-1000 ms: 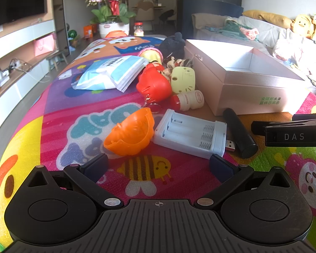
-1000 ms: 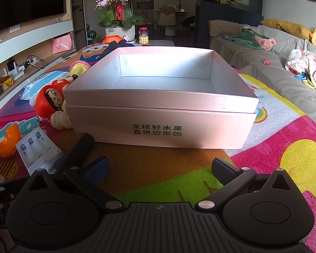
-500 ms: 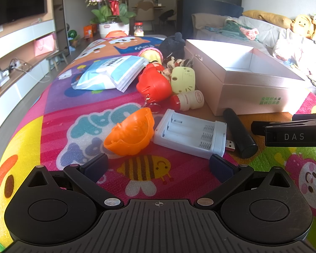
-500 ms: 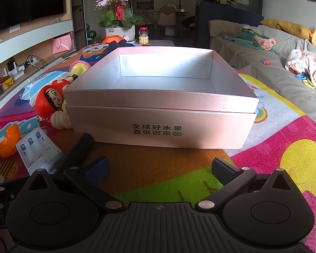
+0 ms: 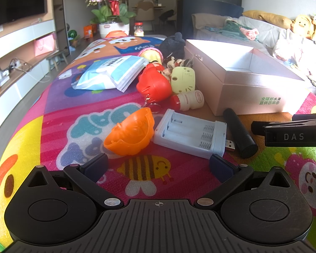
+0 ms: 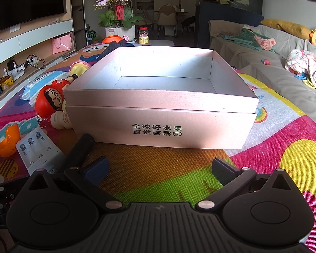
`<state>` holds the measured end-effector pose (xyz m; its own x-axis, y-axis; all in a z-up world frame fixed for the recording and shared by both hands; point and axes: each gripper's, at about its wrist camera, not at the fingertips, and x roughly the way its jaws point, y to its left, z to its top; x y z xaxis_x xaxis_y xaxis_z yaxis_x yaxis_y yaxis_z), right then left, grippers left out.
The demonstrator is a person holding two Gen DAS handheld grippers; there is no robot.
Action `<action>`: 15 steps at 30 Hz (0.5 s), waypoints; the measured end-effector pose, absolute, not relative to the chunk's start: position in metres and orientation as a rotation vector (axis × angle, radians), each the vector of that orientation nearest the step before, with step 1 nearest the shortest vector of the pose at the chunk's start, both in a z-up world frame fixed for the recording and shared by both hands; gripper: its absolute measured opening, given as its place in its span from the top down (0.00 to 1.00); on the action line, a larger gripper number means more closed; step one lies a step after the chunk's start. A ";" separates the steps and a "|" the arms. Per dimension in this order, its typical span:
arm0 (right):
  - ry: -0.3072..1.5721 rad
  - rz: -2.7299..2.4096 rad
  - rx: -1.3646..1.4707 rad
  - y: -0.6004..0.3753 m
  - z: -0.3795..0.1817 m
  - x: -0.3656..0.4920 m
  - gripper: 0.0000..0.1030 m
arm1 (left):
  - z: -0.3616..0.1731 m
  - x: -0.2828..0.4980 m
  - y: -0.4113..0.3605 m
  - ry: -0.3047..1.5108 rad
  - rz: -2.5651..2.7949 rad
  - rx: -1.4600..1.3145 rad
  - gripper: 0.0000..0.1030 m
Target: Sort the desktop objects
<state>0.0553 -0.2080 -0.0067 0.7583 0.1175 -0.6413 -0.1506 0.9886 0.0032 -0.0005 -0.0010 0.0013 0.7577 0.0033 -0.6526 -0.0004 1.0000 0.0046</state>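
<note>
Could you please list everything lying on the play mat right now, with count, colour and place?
box: 1, pale pink, open and empty, on the mat right of the clutter
battery charger: 1, light blue-white, empty slots, near the left gripper
cylinder: 1, black, lying between charger and box
half shell: 1, orange, left of the charger
doll keychain: 1, red, behind the shell
small bottle: 1, white with red cap, on its side by the box
cat-face gadget: 1, pale yellow, beside the doll
wipes pack: 1, blue-white, far left
plush: 1, black, behind the pile
left gripper: fingers open, empty
right gripper: fingers open, empty, facing the box
</note>
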 end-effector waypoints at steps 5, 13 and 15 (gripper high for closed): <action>0.698 0.150 -0.051 -0.209 -0.008 0.057 0.00 | 0.001 -0.001 -0.001 0.711 0.001 0.004 0.00; 0.765 0.244 -0.087 -0.212 0.000 0.054 0.00 | 0.000 -0.002 -0.002 0.720 -0.002 0.008 0.00; 0.781 0.244 -0.086 -0.212 0.001 0.053 0.00 | 0.001 -0.001 -0.002 0.725 -0.005 0.010 0.00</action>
